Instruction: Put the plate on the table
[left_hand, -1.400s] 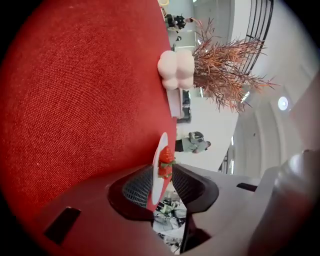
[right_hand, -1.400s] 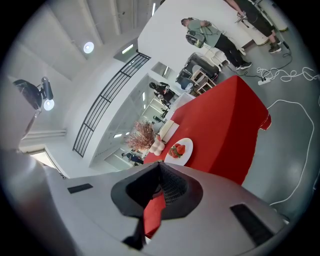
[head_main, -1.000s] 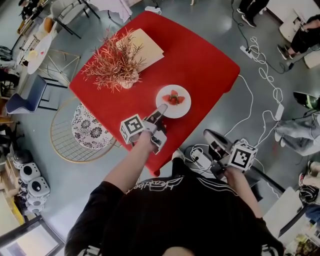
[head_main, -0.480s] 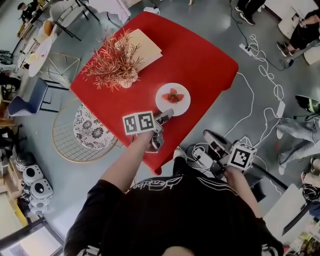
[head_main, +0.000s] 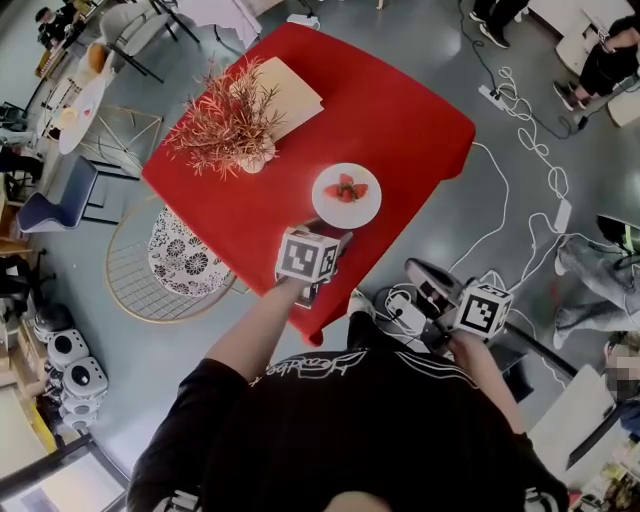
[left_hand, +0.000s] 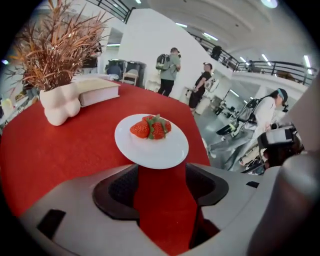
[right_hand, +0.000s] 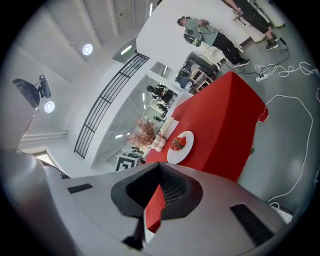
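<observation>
One plate (head_main: 351, 208) lies flat, face up, on table (head_main: 400, 110).

head: steep down | L cam: near plate (left_hand: 156, 154) | R cam: far | shared: table (head_main: 400, 110)

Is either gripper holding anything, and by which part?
Nothing is held. The left gripper has just been opening, nothing between its jaws; the plate lies on the table. The right gripper is shut, empty.

Outstretched left claw (left_hand: 161, 172) tilted down, jaws just been opening, empty; right claw (right_hand: 159, 170) closed, at side.
</observation>
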